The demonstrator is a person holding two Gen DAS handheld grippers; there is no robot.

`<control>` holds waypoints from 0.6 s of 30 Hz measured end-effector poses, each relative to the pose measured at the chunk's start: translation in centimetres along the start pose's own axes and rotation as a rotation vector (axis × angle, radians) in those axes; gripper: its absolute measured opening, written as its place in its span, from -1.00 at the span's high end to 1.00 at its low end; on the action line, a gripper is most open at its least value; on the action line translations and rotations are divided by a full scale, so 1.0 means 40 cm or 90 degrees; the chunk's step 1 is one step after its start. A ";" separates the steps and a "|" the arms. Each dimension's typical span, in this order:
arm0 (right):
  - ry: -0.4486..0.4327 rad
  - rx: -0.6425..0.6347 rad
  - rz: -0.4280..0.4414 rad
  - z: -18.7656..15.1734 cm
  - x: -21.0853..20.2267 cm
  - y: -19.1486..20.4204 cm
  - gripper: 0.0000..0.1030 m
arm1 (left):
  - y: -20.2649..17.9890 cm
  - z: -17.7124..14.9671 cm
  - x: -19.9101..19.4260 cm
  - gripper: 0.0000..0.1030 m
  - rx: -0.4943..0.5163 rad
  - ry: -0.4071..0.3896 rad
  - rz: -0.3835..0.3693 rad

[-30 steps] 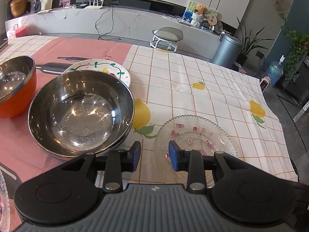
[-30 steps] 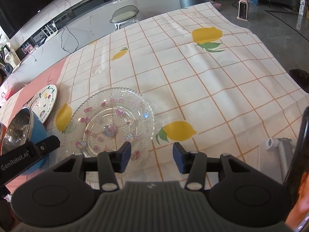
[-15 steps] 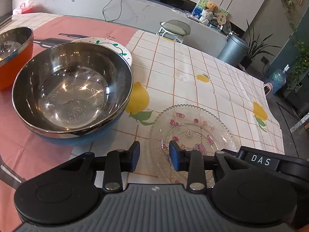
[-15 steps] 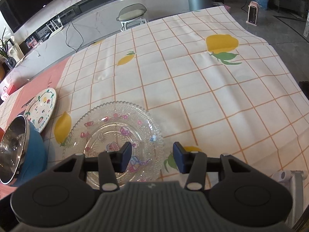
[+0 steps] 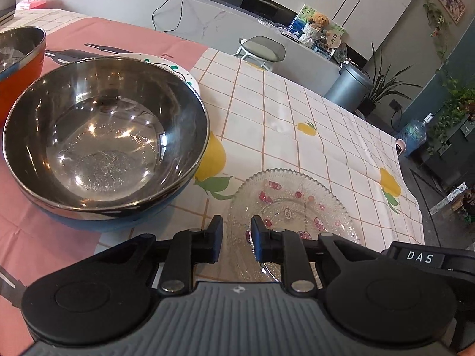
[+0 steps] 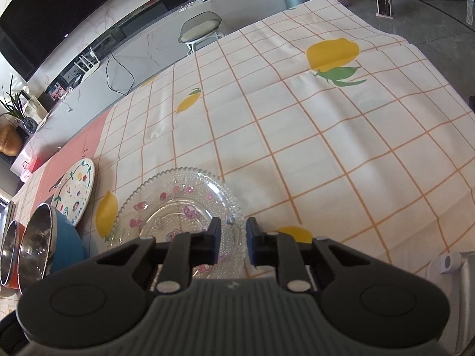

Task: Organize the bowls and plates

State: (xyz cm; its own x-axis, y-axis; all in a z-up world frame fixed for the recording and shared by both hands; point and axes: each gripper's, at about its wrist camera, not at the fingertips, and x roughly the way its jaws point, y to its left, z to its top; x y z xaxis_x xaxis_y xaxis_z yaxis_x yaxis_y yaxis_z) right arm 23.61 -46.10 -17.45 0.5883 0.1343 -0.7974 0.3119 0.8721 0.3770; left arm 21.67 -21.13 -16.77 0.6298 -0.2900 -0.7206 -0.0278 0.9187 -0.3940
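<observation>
A clear glass plate (image 5: 292, 207) with pink flowers lies on the lemon-print tablecloth, also in the right wrist view (image 6: 181, 207). My left gripper (image 5: 237, 238) is open and empty, just over the plate's near left rim. My right gripper (image 6: 233, 243) is open, its jaws either side of the plate's near right rim, not clamped. A steel bowl with a blue outside (image 5: 104, 136) stands left of the plate. An orange bowl (image 5: 20, 59) stands further left. A white painted plate (image 6: 74, 191) lies behind the blue bowl.
The tablecloth (image 6: 311, 136) stretches bare to the right and far side. The table's right edge drops to the floor. A grey stool (image 6: 200, 28), a bin (image 5: 348, 89) and a counter stand beyond the table. A white clamp (image 6: 451, 262) sits at the near right edge.
Both grippers have moved closer to the glass plate. The right jaws have narrowed around its rim. The left gripper has dropped lower beside the blue bowl.
</observation>
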 end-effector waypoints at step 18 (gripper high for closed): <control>-0.015 -0.006 0.010 -0.017 -0.030 -0.014 0.84 | 0.013 0.002 -0.023 0.76 -0.002 0.016 -0.025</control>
State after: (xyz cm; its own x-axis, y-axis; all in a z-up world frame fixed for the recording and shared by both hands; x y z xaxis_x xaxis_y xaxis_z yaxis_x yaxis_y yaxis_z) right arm 22.20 -46.43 -17.03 0.6112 0.1370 -0.7795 0.2954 0.8742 0.3853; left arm 21.12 -20.38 -16.26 0.6102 -0.3328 -0.7189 -0.0060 0.9055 -0.4243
